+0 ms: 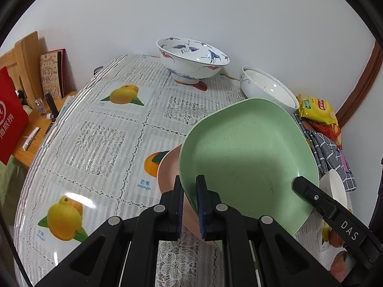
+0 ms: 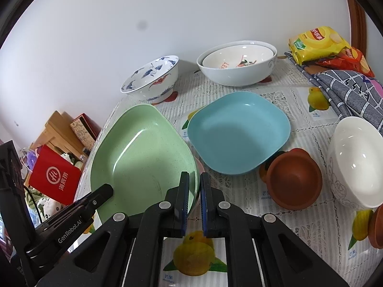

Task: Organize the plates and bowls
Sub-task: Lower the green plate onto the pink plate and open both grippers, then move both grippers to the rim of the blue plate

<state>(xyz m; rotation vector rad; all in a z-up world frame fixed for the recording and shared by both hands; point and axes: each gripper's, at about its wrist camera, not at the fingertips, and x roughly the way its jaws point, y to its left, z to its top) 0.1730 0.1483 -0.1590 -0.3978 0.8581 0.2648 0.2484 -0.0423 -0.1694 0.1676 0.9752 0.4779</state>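
A green square plate [image 1: 249,153] is held tilted above the table. My left gripper [image 1: 190,191] is shut on its near rim, and my right gripper [image 2: 194,186] is shut on its opposite rim; the plate also shows in the right wrist view [image 2: 141,157]. A pink plate [image 1: 167,169] lies under it. A blue square plate [image 2: 239,131] lies flat to the right. A blue-and-white patterned bowl [image 1: 191,57] stands at the back. Two nested white bowls [image 2: 237,62] stand at the back right. A brown bowl [image 2: 294,179] and a white bowl [image 2: 356,160] stand at the right.
A fruit-print tablecloth [image 1: 95,143] covers the table, which ends at the wall. Snack bags [image 2: 320,45] and a checked grey cloth [image 2: 352,91] lie at the back right. A red bag [image 2: 55,177] and a wooden shelf with small items [image 1: 36,124] stand beyond the table's left edge.
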